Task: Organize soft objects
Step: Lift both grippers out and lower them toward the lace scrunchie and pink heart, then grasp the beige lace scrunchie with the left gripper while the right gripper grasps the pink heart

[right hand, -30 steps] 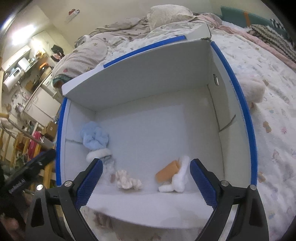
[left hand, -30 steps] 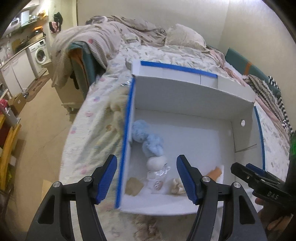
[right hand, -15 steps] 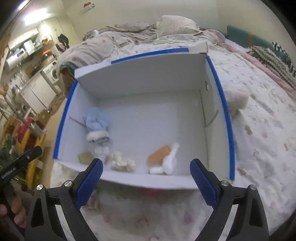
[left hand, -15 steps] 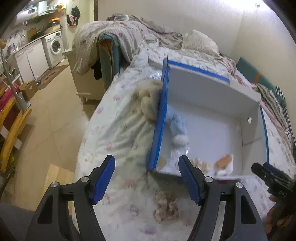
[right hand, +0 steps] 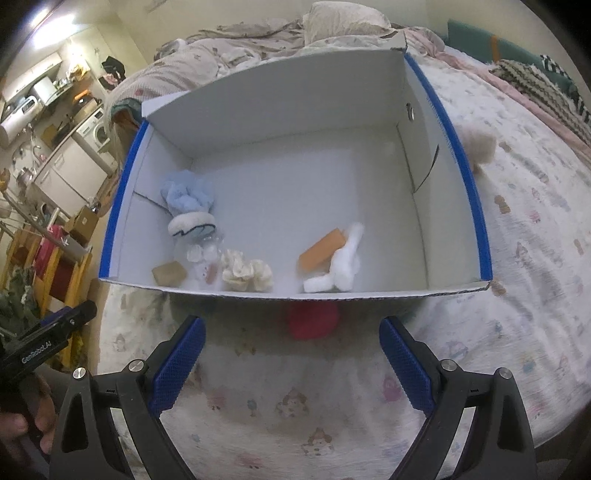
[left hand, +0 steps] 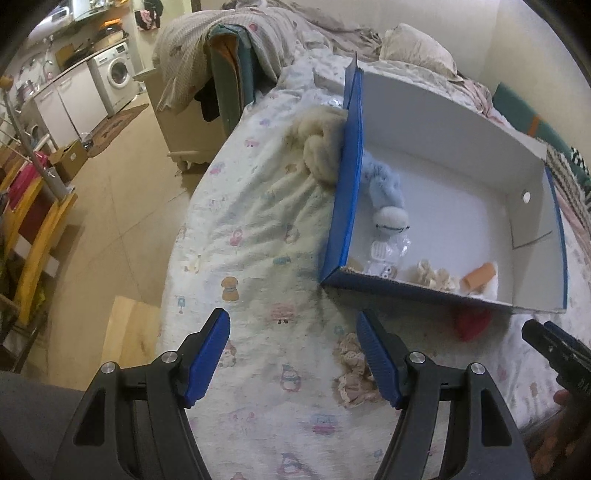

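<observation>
A white box with blue rims [left hand: 351, 177] [right hand: 476, 221] sits on the bed. Inside lie a light blue plush [left hand: 386, 188] [right hand: 188, 199], a cream scrunchie [right hand: 245, 275], an orange block [right hand: 321, 249] and a white soft piece [right hand: 345, 258]. A red soft item [right hand: 312, 319] [left hand: 471, 325] lies on the bed against the box's near wall. A beige lacy scrunchie [left hand: 351, 369] lies by my left gripper's right finger. A cream plush [left hand: 321, 147] leans outside the box's left wall. My left gripper [left hand: 293, 354] and right gripper [right hand: 291, 365] are open and empty, in front of the box.
The bed edge [left hand: 177, 251] drops to the floor on the left. A fluffy beige item [right hand: 478, 146] lies right of the box. A rumpled blanket and pillow [right hand: 343, 18] lie behind it. A wooden board [left hand: 129, 332] lies on the floor.
Both grippers have pulled back from over the box toward the near bed edge. The red item and the lacy scrunchie have come into view. The jaws stay open.
</observation>
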The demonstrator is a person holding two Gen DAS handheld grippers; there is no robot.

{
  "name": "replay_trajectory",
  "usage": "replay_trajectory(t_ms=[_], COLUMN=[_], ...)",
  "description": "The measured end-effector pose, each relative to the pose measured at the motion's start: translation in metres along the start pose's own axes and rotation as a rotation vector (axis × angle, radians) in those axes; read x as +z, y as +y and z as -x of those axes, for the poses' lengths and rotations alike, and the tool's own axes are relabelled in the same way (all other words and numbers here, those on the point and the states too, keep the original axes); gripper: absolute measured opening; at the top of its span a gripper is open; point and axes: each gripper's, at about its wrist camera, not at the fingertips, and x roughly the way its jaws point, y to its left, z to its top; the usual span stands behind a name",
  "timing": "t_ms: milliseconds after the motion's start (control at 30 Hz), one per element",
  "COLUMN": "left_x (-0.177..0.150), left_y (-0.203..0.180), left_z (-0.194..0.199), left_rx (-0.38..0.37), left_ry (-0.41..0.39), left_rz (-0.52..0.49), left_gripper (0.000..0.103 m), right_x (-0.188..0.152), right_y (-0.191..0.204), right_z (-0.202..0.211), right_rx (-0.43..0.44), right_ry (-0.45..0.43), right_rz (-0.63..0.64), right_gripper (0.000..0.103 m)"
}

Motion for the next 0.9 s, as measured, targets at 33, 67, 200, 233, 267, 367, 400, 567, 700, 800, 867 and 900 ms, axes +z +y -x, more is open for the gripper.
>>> replay_trajectory(t_ms=[33,67,200,233,267,367,400,567,700,800,867,900], left_x=[-0.001,-0.001,-0.001,-0.001,-0.001,-0.002,-0.002,-0.008,-0.023,-0.033,-0.034,-0.033], left_y=[-0.001,-0.001,-0.001,-0.001,-0.001,0.003,0.002,-0.017,-0.04,-0.053,-0.058,-0.06], left_z=[-0.001,-0.002,-0.01,-0.014,-0.02,-0.032,-0.036,-0.052,-0.071,-0.086,-0.093,-0.096], left_rx=[0.001,-0.003,-0.011,-0.011,-0.017,-0.056,-0.065,-0.102,-0.095,-0.06,-0.056,-0.056], left_ry=[0.005,0.008,0.041,0.059,0.088,0.143,0.156,0.224,0.292,0.336,0.349,0.353], left_rz=[-0.004,-0.003,0.009,0.01,0.018,0.061,0.072,0.036,-0.027,-0.079,-0.088,-0.088], left_gripper=[0.068,0.068,0.068,0.068,0.068,0.068,0.068,0.068,0.068,0.068,0.068,0.067], right_x=[0.0,0.0,0.001,0.001,0.001,0.002,0.002,0.004,0.003,-0.002,-0.005,-0.006], right_y=[-0.001,-0.002,-0.012,-0.014,-0.016,-0.021,-0.021,-0.023,-0.027,-0.033,-0.035,-0.036], right_z=[-0.001,-0.002,-0.005,-0.006,-0.007,-0.013,-0.014,-0.022,-0.027,-0.033,-0.041,-0.044], right_rx=[-0.001,-0.003,-0.006,-0.005,-0.003,-0.005,-0.005,0.008,0.047,0.032,0.03,0.022], right_ry=[0.004,0.008,0.023,0.028,0.033,0.05,0.054,0.077,0.105,0.136,0.166,0.176], right_rz=[-0.003,-0.01,-0.056,-0.069,-0.082,-0.104,-0.108,-0.125,-0.154,-0.165,-0.166,-0.161], right_gripper=[0.101,0.101,0.101,0.101,0.101,0.101,0.101,0.101,0.101,0.101,0.101,0.098])
